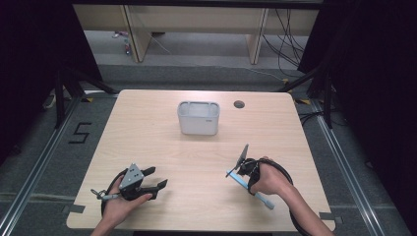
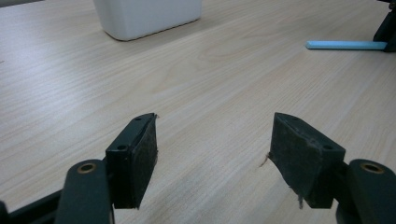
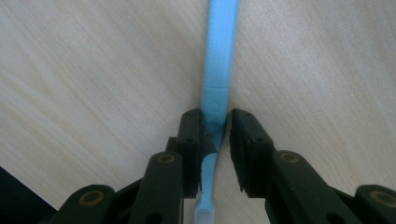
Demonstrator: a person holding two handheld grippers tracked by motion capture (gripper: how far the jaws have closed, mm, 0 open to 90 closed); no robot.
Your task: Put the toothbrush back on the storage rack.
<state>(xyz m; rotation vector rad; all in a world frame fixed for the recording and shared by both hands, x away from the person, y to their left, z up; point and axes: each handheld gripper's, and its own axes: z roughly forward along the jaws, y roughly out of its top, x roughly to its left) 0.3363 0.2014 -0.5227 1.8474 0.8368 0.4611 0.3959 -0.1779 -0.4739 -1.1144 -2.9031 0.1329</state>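
A light blue toothbrush (image 1: 261, 197) lies flat on the wooden table (image 1: 196, 162) at the front right. My right gripper (image 1: 239, 180) points down over it. In the right gripper view the toothbrush (image 3: 219, 56) runs between the two pads of that gripper (image 3: 215, 135), which sit close on either side of the handle where it narrows toward the bristles. I see no firm squeeze, and the brush rests on the wood. My left gripper (image 1: 156, 177) lies low at the front left, open, with bare table between its pads (image 2: 215, 154). The toothbrush (image 2: 345, 45) shows far off in that view.
A white rectangular container (image 1: 198, 125) stands in the middle of the table's far half, and its base (image 2: 149, 18) shows in the left gripper view. A round cable hole (image 1: 239, 104) sits behind it to the right. Dark curtains and floor rails flank the table.
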